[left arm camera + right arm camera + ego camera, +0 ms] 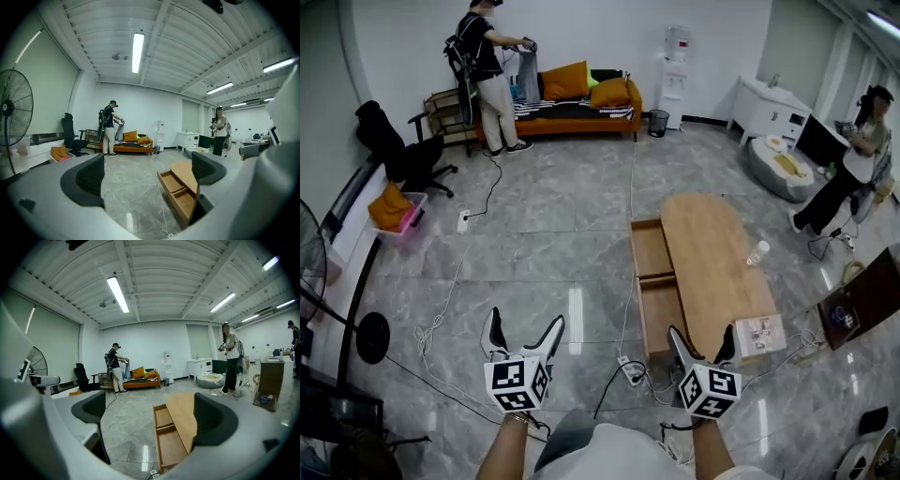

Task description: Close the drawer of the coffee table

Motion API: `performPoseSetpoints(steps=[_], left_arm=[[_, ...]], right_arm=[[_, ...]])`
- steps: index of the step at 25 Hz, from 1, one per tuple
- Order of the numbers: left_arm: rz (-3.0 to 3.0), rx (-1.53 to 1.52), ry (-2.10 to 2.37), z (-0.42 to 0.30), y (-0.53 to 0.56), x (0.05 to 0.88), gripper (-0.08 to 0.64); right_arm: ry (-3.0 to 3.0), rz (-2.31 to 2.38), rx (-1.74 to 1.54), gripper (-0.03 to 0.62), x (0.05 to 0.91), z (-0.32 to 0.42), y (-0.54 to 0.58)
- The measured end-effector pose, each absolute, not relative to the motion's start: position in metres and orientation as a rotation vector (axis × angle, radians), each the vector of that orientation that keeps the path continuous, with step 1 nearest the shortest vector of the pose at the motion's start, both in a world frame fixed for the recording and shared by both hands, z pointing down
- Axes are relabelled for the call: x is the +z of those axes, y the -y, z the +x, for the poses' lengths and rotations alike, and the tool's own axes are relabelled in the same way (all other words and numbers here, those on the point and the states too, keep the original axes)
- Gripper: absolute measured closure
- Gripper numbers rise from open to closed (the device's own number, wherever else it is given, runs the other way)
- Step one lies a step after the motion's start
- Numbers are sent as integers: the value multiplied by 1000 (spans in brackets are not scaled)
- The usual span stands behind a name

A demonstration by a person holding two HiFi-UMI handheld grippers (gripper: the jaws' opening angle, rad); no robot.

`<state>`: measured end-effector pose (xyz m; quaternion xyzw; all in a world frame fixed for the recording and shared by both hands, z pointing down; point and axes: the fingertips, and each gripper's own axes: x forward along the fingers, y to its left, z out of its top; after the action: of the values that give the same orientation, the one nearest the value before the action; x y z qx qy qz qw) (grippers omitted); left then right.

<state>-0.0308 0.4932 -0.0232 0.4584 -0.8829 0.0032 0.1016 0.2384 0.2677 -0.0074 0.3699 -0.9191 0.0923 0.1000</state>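
A low wooden coffee table (717,267) with an oval top stands on the grey floor at centre right. Its drawer (654,289) is pulled out to the left, open and divided into two compartments; it also shows in the left gripper view, drawer (180,192), and the right gripper view, drawer (167,437). My left gripper (524,335) hovers open over bare floor, left of the drawer. My right gripper (701,343) is open near the drawer's near end, touching nothing. Both hold nothing.
A power strip and cables (633,373) lie on the floor by the drawer's near corner. A bottle (757,253) and a paper (757,333) sit on the table. A sofa (577,101) and a person (492,66) are far back; another person (853,164) stands right. A fan base (371,337) is left.
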Motion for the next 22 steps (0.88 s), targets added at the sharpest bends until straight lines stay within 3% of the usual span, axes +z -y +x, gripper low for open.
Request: performPoseSetpoints(steps=[9, 22], left_arm=[[1489, 18, 2523, -82, -412, 2, -15], [1830, 31, 2283, -285, -194, -2, -15]], right_arm=[[2601, 1303, 373, 5, 27, 239, -220], [2433, 1684, 415, 5, 12, 79, -118]])
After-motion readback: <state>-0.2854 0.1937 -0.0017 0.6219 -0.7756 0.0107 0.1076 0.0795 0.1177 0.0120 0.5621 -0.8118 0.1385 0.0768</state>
